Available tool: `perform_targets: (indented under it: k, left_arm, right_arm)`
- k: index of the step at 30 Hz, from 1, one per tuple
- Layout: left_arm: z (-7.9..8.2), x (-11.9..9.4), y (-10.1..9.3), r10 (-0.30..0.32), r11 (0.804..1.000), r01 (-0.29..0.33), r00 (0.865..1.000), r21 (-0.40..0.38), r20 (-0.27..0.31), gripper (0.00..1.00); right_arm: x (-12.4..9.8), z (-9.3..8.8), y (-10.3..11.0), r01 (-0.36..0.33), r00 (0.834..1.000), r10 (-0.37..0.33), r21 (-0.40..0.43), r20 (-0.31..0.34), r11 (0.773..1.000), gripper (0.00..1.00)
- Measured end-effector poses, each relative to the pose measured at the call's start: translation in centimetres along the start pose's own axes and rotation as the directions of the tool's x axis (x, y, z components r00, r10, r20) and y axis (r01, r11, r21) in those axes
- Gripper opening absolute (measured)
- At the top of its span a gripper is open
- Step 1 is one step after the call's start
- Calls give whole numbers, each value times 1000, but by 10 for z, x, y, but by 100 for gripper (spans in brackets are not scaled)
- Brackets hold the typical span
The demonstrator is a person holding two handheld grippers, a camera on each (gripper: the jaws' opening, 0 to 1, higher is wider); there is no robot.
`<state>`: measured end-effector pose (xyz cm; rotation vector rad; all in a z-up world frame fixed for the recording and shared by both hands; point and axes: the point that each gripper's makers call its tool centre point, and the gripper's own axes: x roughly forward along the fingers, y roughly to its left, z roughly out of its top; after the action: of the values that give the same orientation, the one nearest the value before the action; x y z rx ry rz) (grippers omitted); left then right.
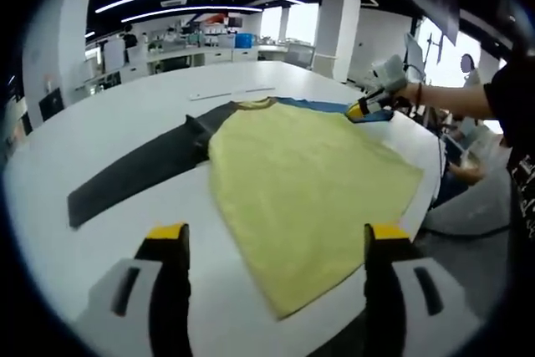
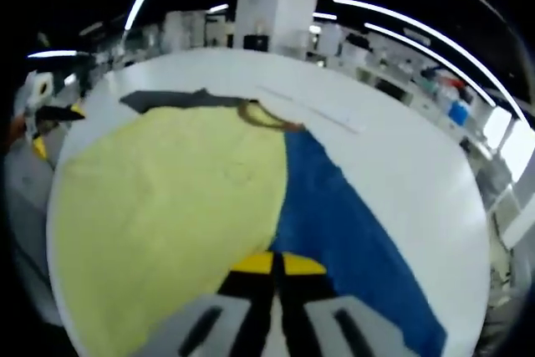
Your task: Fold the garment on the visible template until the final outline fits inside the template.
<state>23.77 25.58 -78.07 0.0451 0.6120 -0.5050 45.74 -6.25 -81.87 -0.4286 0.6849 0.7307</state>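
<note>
We hold the left gripper (image 1: 274, 244) low over the near edge of the counter (image 1: 109, 123), its two yellow-tipped jaws spread wide apart and empty. Our right gripper (image 2: 272, 263) has its yellow-tipped jaws pressed together; whether any cloth is pinched between them we cannot tell. In the left gripper view that right gripper (image 1: 368, 109) reaches to the counter's far side, carried by our bare forearm (image 1: 456, 98) from a black sleeve (image 1: 514, 94).
</note>
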Motion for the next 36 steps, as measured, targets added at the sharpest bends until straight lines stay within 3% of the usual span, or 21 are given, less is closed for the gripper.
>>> perform_targets:
  k: [4, 11, 18, 21, 24, 32, 36]
  left_arm:
    - [-1, -1, 3, 1, 1000, -1, 1000, 5, -1, 83]
    - [0, -2, 4, 3, 1000, -3, 1000, 13, 3, 83]
    - [0, -3, 4, 1, 1000, -1, 1000, 15, 4, 83]
    - [10, -3, 2, -10, 1000, 11, 998, -11, 58, 85]
    - [16, -4, 2, -11, 1000, 13, 996, -16, 87, 87]
    - [16, -2, 7, -15, 1000, 16, 996, -6, 92, 90]
    - [16, -1, 7, -17, 1000, 18, 996, -6, 93, 93]
  right_arm:
    - [-7, 10, -3, 17, 1000, -18, 13, 22, 1000, 0]
    - [-9, 11, 1, 46, 999, -47, 40, 26, 998, 0]
    - [-5, 12, -8, 55, 998, -57, 77, 28, 996, 0]
    - [-11, 11, -1, 54, 998, -58, 118, 34, 992, 0]
    - [-15, 12, -7, 68, 995, -78, 152, 56, 986, 0]
    - [-35, -4, -37, 126, 986, -149, 243, 76, 962, 31]
    - [-47, -17, -46, 155, 982, -178, 262, 68, 953, 40]
